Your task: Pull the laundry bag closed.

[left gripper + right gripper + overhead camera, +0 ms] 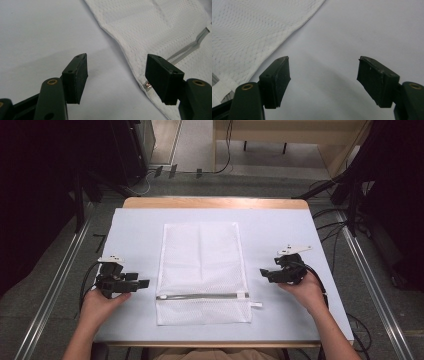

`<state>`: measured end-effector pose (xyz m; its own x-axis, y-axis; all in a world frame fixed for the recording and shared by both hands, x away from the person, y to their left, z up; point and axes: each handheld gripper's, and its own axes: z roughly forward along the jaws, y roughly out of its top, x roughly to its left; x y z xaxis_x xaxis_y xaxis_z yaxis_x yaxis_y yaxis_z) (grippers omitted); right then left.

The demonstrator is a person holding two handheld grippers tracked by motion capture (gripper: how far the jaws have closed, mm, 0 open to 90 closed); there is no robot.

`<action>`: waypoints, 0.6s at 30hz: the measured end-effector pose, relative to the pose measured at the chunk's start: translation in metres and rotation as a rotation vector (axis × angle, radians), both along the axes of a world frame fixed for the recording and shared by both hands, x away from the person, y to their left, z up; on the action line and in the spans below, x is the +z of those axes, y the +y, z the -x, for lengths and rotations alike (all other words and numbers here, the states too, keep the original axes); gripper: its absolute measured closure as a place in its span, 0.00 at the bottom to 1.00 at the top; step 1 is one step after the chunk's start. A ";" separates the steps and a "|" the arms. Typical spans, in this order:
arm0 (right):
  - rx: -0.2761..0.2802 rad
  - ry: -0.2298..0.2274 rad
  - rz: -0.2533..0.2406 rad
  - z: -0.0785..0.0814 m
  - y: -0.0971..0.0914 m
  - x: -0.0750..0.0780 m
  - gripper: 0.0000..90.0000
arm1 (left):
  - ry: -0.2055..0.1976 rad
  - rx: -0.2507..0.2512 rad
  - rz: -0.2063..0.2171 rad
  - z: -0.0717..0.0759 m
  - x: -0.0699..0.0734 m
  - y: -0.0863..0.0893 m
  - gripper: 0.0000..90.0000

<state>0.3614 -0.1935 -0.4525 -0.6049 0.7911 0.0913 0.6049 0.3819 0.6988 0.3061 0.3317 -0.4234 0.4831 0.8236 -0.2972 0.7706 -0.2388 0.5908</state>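
**One mesh bag laid flat, two grippers waiting either side of it**

Left of the mesh laundry bag [202,272], the left gripper [142,283] sits low over the pale table cover [135,227], pointing toward the bag's left edge near the zipper line. In the left gripper view its jaws stand spread wide with nothing between them; the bag's stitched edge [130,62] runs past just beside the far jaw, and the metal end of the zipper [148,85] peeks out next to it. No pad touches the fabric.

The bag itself lies in the middle of the cover, flat and unfolded, its long side running away from the person. The grey zipper [200,296] crosses it near the person's end and looks closed along its whole length, with the white pull tab [256,305] sticking out past the bag's right edge.

Right of the bag, the right gripper [263,272] hovers a little apart from the bag's right edge, above the zipper line. Its jaws are likewise spread and empty in the right gripper view, bare cover between them, the bag's edge [287,35] off to one side.

As I judge it, the work has not begun: the bag is untouched, and gripping and handling it all remain.

Count: one bag, one zipper, one pull tab, two grippers, two hands.
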 end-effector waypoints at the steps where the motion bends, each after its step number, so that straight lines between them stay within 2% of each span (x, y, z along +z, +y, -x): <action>1: 0.000 0.000 0.000 0.000 0.000 0.000 0.30 | -0.001 0.001 0.000 0.000 0.000 0.000 0.39; 15: 0.004 0.005 -0.005 0.006 0.002 0.003 0.36 | -0.024 -0.003 -0.005 -0.002 0.001 -0.002 0.39; 18: 0.005 0.010 -0.005 0.008 0.005 0.004 0.37 | -0.012 -0.006 0.004 -0.003 0.001 -0.003 0.41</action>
<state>0.3531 -0.1886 -0.4484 -0.6079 0.7875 0.1013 0.6102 0.3816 0.6943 0.3093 0.3290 -0.4225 0.4918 0.8193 -0.2948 0.7617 -0.2408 0.6015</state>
